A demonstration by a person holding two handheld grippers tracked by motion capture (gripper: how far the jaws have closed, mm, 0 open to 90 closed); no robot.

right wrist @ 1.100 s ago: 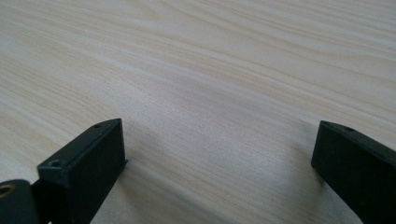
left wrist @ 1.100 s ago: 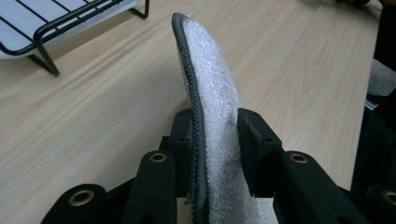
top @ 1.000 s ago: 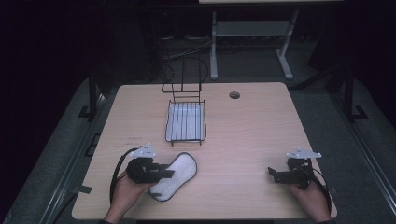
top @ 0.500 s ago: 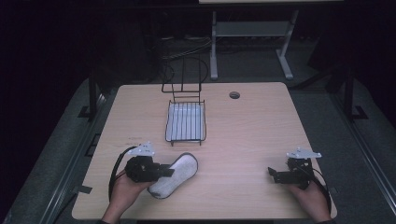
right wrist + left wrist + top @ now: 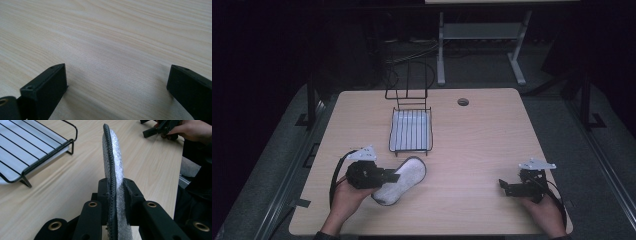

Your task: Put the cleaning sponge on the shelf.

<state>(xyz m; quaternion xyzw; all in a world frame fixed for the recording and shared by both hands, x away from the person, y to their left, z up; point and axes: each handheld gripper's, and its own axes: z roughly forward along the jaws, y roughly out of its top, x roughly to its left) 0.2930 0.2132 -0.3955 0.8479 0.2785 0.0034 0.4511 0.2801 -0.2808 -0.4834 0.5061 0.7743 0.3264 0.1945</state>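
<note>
White padded insole (image 5: 113, 157) is being pinched on edge by the left gripper (image 5: 117, 195), while the right gripper (image 5: 117, 85) is resting with jaws spread, so it is risking flopping over before the wire rack (image 5: 410, 131).

A light wood-grain table (image 5: 492, 145) with a round cable hole (image 5: 463, 102) near its far edge stands on grey carpet floor (image 5: 592, 150). Beyond it, a white-legged table frame (image 5: 482, 35) sits in a dark room, with cables (image 5: 412, 50) trailing on the floor.
</note>
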